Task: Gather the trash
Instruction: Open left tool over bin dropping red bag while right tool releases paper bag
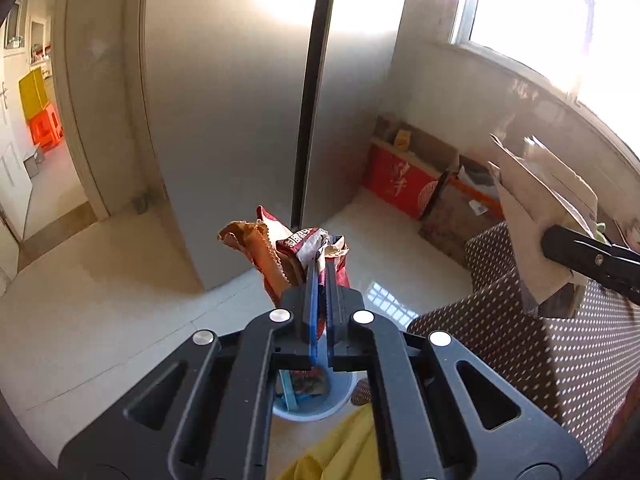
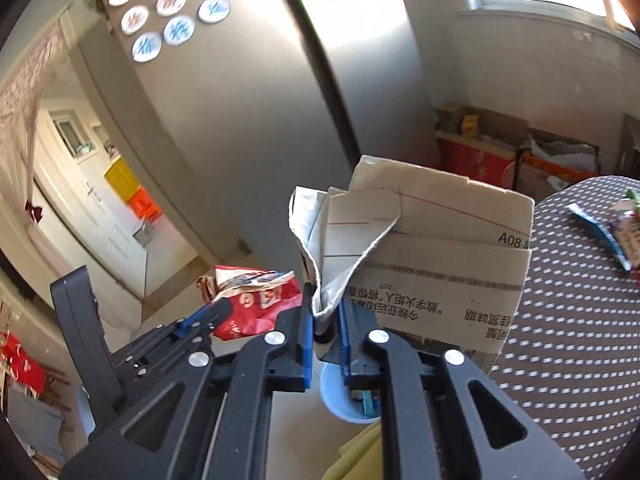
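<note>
1. Left wrist view first: we see our left gripper [image 1: 320,268] clamped tight on a bundle of crumpled snack wrappers [image 1: 288,248], red and orange, sticking up past the blue pads.
2. Directly beneath those tongs, showing through the frame, sits the pale blue bin [image 1: 312,400] on the tiled floor [image 1: 100,300], already holding some litter. That is the relation we care about: the bin lies straight below and slightly back towards us, so the drop looks near vertical.
3. Over on the right wrist view, our right gripper [image 2: 326,308] pinches a flattened cardboard box [image 2: 432,264] by one crumpled corner; its long axis runs out to the right, over the edge of the dotted tablecloth [image 2: 568,300].
4. The bin's rim [image 2: 332,396] peeks out under these jaws too, but we judge the left hand better placed.
5. More wrappers [image 2: 616,228] wait near the table's far edge.
6. Around us: a steel fridge [image 1: 240,120], a bright window [image 1: 540,20], boxes [image 1: 404,180] stacked below it.
</note>
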Demonstrator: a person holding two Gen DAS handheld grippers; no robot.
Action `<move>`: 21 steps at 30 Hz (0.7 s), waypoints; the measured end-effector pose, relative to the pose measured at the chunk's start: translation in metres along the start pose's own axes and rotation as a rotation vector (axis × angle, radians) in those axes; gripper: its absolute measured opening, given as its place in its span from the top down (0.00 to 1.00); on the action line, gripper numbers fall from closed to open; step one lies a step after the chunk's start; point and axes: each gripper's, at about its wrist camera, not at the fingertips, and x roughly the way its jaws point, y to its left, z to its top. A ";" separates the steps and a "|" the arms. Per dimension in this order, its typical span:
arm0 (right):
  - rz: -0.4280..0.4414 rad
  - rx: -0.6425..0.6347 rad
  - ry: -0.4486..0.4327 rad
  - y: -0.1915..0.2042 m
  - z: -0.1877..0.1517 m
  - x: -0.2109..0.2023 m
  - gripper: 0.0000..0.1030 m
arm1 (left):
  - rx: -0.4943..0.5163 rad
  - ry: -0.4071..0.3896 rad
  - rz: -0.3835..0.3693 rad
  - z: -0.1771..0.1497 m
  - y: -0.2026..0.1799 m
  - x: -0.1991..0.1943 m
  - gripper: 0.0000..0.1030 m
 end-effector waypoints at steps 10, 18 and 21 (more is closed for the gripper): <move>-0.001 -0.006 0.086 0.013 -0.009 0.036 0.90 | -0.027 0.137 0.029 -0.008 0.017 0.029 0.89; -0.010 -0.015 0.160 0.021 -0.025 0.063 0.89 | -0.045 0.114 0.051 -0.016 0.033 0.022 0.49; -0.004 -0.026 0.184 0.027 -0.031 0.072 0.89 | -0.054 0.110 0.069 -0.021 0.043 0.016 0.49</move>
